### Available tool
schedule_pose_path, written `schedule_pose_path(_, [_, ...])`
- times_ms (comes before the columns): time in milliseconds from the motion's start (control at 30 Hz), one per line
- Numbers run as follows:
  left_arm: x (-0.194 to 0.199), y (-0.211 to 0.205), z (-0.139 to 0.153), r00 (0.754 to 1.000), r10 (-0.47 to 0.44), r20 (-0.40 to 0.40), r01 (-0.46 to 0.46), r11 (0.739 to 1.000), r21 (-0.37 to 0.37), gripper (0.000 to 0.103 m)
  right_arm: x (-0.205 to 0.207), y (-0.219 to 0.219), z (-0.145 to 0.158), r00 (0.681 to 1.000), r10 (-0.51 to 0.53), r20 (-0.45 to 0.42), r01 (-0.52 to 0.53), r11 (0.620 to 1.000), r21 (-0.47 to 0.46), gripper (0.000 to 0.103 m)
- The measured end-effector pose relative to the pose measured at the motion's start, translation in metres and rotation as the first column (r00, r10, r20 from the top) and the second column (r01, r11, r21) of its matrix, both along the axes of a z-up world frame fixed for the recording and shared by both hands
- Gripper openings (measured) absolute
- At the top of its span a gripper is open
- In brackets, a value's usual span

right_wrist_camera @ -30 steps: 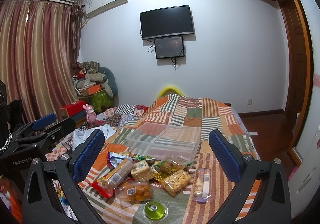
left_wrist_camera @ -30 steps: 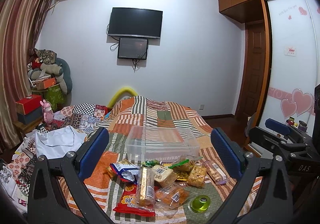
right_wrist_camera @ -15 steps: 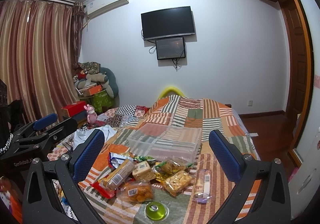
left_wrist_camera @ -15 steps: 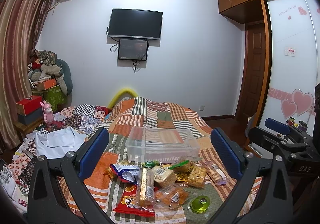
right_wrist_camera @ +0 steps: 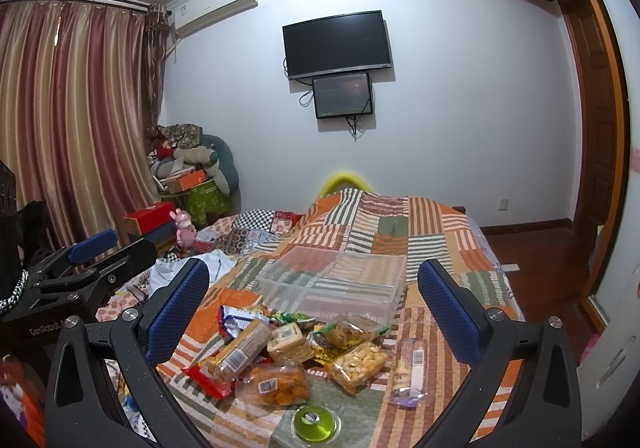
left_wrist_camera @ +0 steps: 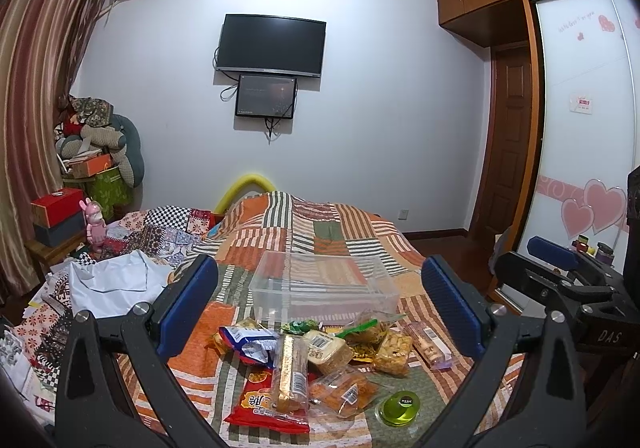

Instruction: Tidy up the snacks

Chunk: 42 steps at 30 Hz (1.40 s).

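Observation:
A pile of snack packets lies on the patchwork bedspread [left_wrist_camera: 316, 224]: a red bag [left_wrist_camera: 256, 406], a long biscuit pack [left_wrist_camera: 289, 372], a blue wrapper [left_wrist_camera: 246, 340], a clear pack of orange snacks [left_wrist_camera: 344, 392] and a green round tin [left_wrist_camera: 400, 404]. Behind them stands an empty clear plastic box [left_wrist_camera: 324, 286], also in the right wrist view [right_wrist_camera: 334, 282]. My left gripper [left_wrist_camera: 320, 308] is open above the pile. My right gripper [right_wrist_camera: 312, 312] is open too, over the same pile [right_wrist_camera: 288, 344]. Each gripper shows at the edge of the other's view.
A white garment [left_wrist_camera: 116, 280] and patterned cloths lie left of the snacks. Boxes and cushions [left_wrist_camera: 96, 151] are stacked by the curtain. A wardrobe with heart decals [left_wrist_camera: 580, 167] and a wooden door stand on the right. A TV [left_wrist_camera: 270, 45] hangs on the far wall.
Both views have drifted very slightly; the scene sits a touch lower in frame. No snack has moved and both grippers stay open.

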State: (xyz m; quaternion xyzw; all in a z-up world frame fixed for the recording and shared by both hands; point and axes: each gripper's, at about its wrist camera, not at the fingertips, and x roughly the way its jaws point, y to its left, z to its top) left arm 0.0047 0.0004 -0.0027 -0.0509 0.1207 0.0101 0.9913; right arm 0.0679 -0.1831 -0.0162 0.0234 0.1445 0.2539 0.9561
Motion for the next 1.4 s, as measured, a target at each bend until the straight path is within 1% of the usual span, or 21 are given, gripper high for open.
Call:
schedule_pose_path(233, [0.002,0.001,-0.001,1.000,-0.012,-0.008,0.012,1.000,-0.001,0.103,0.001,0.000,0.000,1.000,-0.001,-0.006,0.001,1.000,0.002,0.103])
schedule_pose_path(400, [0.007,0.004,-0.005,0.999,-0.021,-0.027,0.021,1.000,-0.010,0.103,0.007,0.000,-0.004,0.999,0.001,-0.033,0.000,1.000,0.005,0.103])
schedule_pose_path(567, [0.014,0.012,-0.011,0.998,-0.039,-0.055,0.038,0.999,-0.030,0.103,0.020,0.001,-0.017,0.996,0.003,-0.095,-0.003,1.000,0.000,0.103])
schedule_pose_path(667, [0.022,0.019,-0.019,0.995,-0.037,-0.092,0.034,0.999,-0.033,0.103,0.030,0.001,-0.027,0.989,0.003,-0.146,-0.004,1.000,-0.005,0.103])
schedule_pose_path(700, [0.025,0.021,-0.022,0.994,-0.034,-0.107,0.030,0.999,-0.035,0.102,0.032,0.001,-0.031,0.987,0.009,-0.162,-0.010,1.000,-0.004,0.103])
schedule_pose_path(767, [0.032,0.028,-0.029,0.989,-0.036,-0.143,0.030,0.999,-0.045,0.096,0.036,0.000,-0.037,0.983,0.010,-0.183,-0.013,1.000,-0.015,0.103])
schedule_pose_path(800, [0.035,0.030,-0.033,0.986,-0.031,-0.162,0.024,0.999,-0.049,0.090,0.038,0.000,-0.041,0.981,0.008,-0.194,-0.013,1.000,-0.026,0.103])
schedule_pose_path(833, [0.038,0.033,-0.037,0.983,-0.022,-0.181,0.013,0.999,-0.049,0.087,0.039,0.000,-0.043,0.980,0.007,-0.201,-0.013,0.999,-0.032,0.103])
schedule_pose_path(900, [0.045,0.037,-0.048,0.975,-0.015,-0.220,0.004,0.999,-0.049,0.086,0.043,0.000,-0.052,0.973,0.005,-0.232,-0.018,0.998,-0.053,0.100])
schedule_pose_path(967, [0.052,0.041,-0.060,0.965,-0.014,-0.263,0.000,0.999,-0.053,0.082,0.047,-0.001,-0.061,0.962,0.014,-0.271,-0.032,0.998,-0.061,0.091])
schedule_pose_path(1100, [0.065,0.046,-0.086,0.930,-0.045,-0.365,0.018,0.997,-0.076,0.070,0.054,-0.002,-0.081,0.932,0.034,-0.361,-0.062,0.996,-0.065,0.085])
schedule_pose_path(1167, [0.072,0.046,-0.100,0.909,-0.067,-0.411,0.027,0.994,-0.102,0.069,0.056,0.000,-0.089,0.916,0.046,-0.398,-0.080,0.994,-0.069,0.076])
schedule_pose_path(1233, [0.077,0.046,-0.111,0.893,-0.075,-0.444,0.027,0.993,-0.112,0.068,0.057,0.002,-0.097,0.899,0.064,-0.433,-0.104,0.992,-0.069,0.073])
schedule_pose_path(1333, [0.083,0.046,-0.123,0.872,-0.066,-0.484,0.017,0.994,-0.105,0.067,0.055,0.008,-0.108,0.884,0.077,-0.460,-0.129,0.988,-0.083,0.072])
schedule_pose_path(1400, [0.086,0.047,-0.131,0.862,-0.065,-0.503,0.010,0.994,-0.112,0.067,0.054,0.012,-0.114,0.877,0.083,-0.472,-0.144,0.985,-0.095,0.069])
